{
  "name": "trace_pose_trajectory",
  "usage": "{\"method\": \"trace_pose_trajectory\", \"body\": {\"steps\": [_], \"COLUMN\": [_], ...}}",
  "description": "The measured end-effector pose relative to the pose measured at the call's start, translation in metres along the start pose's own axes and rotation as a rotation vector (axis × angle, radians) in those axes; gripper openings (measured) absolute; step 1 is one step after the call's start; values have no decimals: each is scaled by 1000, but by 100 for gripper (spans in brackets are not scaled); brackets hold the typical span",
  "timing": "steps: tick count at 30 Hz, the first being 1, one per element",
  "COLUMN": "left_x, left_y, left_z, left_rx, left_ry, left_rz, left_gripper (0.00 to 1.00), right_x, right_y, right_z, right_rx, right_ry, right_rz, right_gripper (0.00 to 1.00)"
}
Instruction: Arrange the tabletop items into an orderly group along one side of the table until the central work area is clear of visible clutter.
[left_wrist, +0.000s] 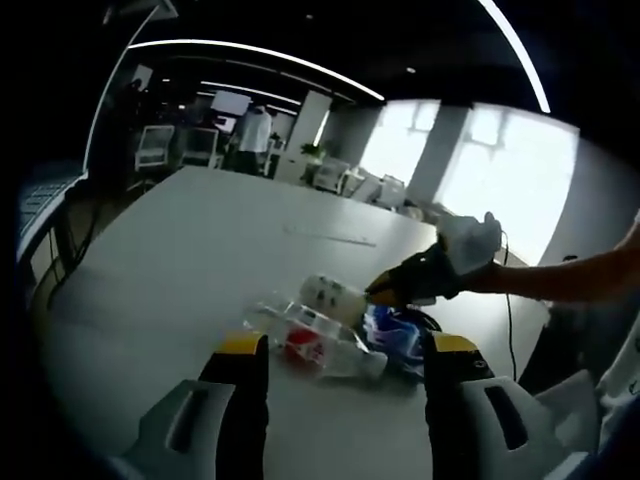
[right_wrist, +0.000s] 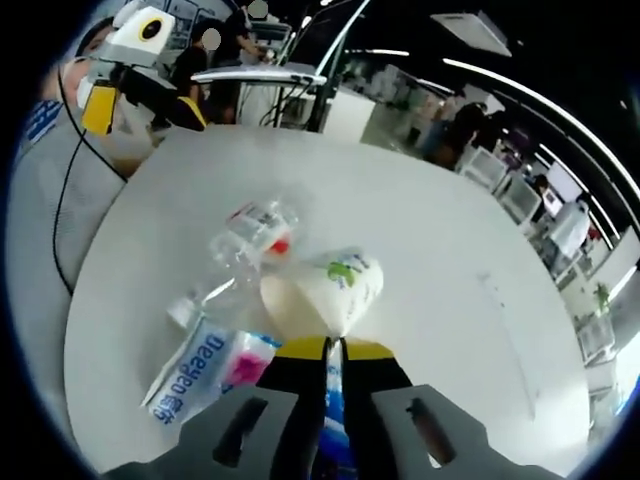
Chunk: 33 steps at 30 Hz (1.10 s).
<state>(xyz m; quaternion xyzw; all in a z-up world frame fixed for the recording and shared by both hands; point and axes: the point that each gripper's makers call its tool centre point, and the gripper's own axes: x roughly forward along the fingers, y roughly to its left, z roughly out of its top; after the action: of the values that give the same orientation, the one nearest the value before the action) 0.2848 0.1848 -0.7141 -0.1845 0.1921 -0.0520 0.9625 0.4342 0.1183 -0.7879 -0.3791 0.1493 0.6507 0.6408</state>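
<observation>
— Where's the cream-white soft pouch (right_wrist: 325, 288)?
— Mid white table (right_wrist: 450, 260), long axis toward the right gripper (right_wrist: 335, 352), jaws together on its near tip.
— Left gripper (left_wrist: 343, 352)?
— Jaws apart, crushed clear plastic bottle (left_wrist: 318, 342) lying crosswise beyond.

white pouch (right_wrist: 335, 288): green print, lying tilted, its tail pinched between the right jaws
clear bottle (right_wrist: 245, 245): crushed, red label, on its side beyond the jaws
tissue pack (right_wrist: 205, 368): blue-pink, flat, left of the jaws

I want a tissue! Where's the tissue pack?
In the right gripper view the tissue pack lies on the white table, lower left, beside the clear bottle.
</observation>
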Motion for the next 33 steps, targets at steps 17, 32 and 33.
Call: {"method": "trace_pose_trajectory", "body": {"steps": [17, 32, 33], "left_x": [1, 2, 2], "left_y": [1, -1, -2], "left_z": [-2, -3, -3], "left_rx": [-9, -10, -10], "left_ry": [8, 9, 8], "left_rz": [-2, -13, -14], "left_gripper": [59, 59, 59], "right_x": [0, -12, -14], "right_y": [-7, -16, -18], "right_z": [6, 14, 17], "right_rx": [2, -23, -25], "right_ry": [-8, 12, 17], "right_rz": [-9, -22, -24], "right_gripper": [0, 0, 0]}}
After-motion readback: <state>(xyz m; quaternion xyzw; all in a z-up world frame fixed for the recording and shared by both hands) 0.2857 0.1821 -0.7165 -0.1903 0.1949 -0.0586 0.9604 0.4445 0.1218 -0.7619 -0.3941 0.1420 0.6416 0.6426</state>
